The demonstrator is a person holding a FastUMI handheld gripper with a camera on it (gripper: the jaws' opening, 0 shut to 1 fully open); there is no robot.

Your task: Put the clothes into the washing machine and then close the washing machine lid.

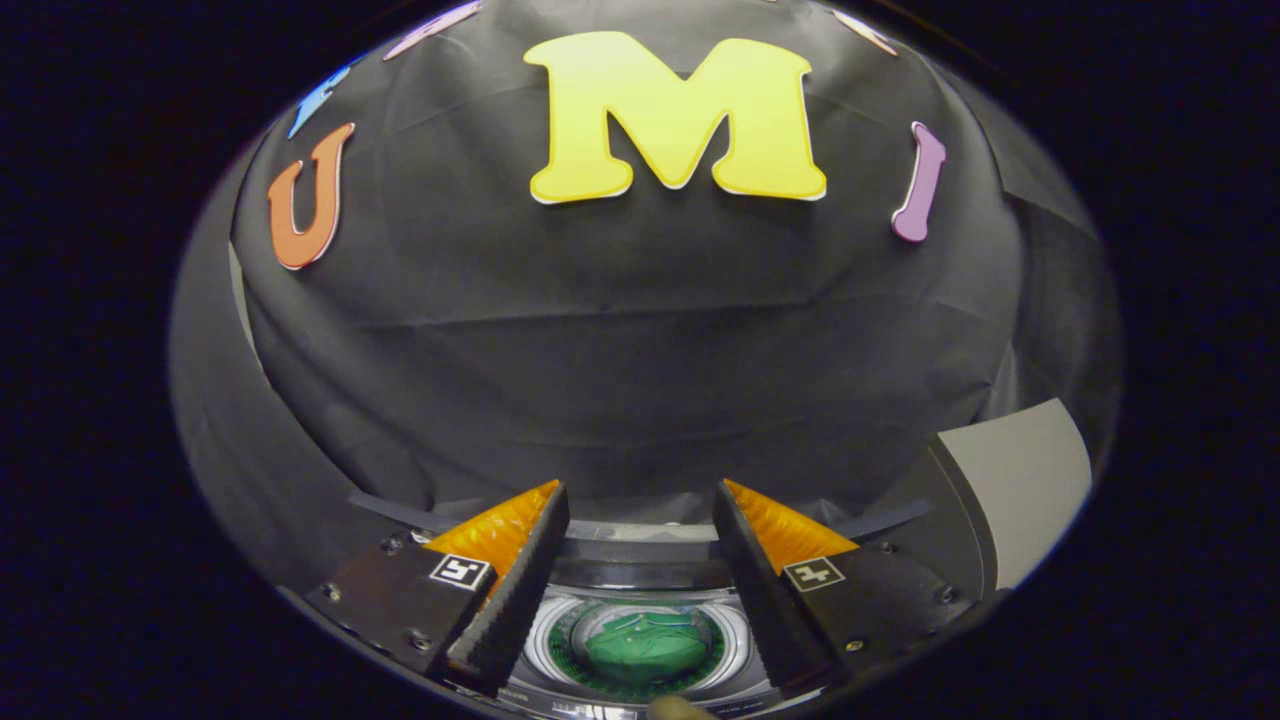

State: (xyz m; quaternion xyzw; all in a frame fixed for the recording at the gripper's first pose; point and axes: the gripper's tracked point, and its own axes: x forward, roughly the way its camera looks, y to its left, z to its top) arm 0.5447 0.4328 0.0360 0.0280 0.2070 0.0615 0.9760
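Note:
My gripper [640, 500] hangs above the washing machine [640, 575] with its fingers spread apart and nothing between them. Below, seen through the gap between the fingers, a green garment [645, 650] lies bunched at the bottom of the round metal drum [735, 645]. The machine's dark top rim runs across just beyond the fingertips. Its lid [1020, 480] stands raised to the right of the right finger, showing a grey face with a dark edge.
The booth's black cloth wall [620, 340] rises straight ahead, close behind the machine. A small tan rounded thing [680, 708] shows at the near edge of the drum opening; I cannot tell what it is.

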